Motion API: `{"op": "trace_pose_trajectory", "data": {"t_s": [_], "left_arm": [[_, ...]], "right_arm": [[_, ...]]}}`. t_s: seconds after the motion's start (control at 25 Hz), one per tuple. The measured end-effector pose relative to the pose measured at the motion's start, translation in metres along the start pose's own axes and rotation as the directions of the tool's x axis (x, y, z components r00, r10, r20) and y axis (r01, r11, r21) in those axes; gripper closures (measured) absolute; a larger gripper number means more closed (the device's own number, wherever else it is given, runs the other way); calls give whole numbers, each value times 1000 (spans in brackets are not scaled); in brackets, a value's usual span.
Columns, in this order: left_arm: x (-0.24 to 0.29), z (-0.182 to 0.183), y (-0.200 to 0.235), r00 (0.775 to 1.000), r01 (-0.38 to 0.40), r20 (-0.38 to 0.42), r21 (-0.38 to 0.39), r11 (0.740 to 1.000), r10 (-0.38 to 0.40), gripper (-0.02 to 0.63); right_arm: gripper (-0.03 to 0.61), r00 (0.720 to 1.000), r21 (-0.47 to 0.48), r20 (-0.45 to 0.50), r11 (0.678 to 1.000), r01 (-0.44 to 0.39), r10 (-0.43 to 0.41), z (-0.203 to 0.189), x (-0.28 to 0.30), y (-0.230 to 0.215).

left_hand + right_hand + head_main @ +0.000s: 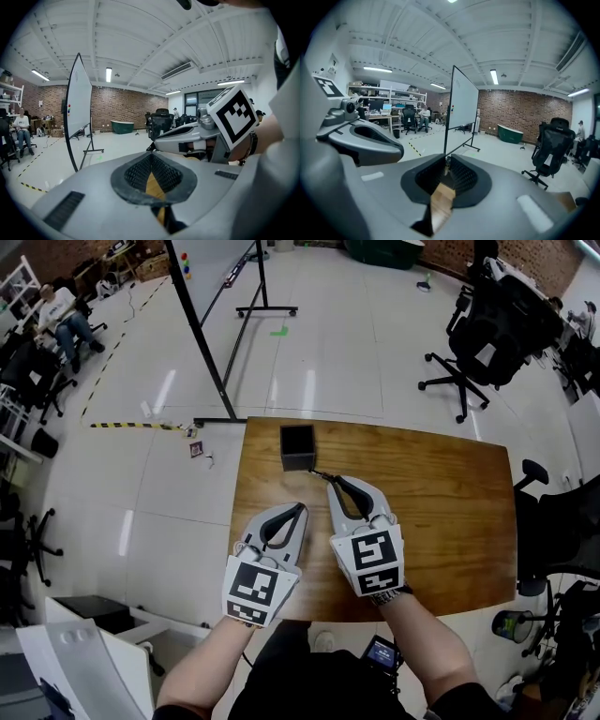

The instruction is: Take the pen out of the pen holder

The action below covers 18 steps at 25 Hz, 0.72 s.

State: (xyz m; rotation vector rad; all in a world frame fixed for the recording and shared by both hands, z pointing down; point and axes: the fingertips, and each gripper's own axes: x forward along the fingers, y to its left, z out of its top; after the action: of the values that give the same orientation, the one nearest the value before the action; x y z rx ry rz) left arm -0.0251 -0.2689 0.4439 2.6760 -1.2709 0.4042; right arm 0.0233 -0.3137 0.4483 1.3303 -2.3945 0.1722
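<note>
While right gripper (333,481) pinches pen (319,474) just below pen holder (298,447) at frame centre, left gripper (301,508) closed, empty

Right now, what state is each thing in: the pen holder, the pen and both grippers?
Pen holder: upright on the table, nothing sticking out.
Pen: out of the pen holder, held nearly level just beside it.
Right gripper: fingers shut on the pen.
Left gripper: fingers shut, empty.
</note>
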Motion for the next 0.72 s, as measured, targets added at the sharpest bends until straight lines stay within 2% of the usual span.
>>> {"op": "trace_pose_trajectory", "data": {"t_s": [0.72], "left_arm": [[-94, 12, -104, 996, -54, 74, 41, 998, 50, 611]], "right_arm": [[543, 997, -55, 70, 998, -31, 35, -13, -143, 57]]}}
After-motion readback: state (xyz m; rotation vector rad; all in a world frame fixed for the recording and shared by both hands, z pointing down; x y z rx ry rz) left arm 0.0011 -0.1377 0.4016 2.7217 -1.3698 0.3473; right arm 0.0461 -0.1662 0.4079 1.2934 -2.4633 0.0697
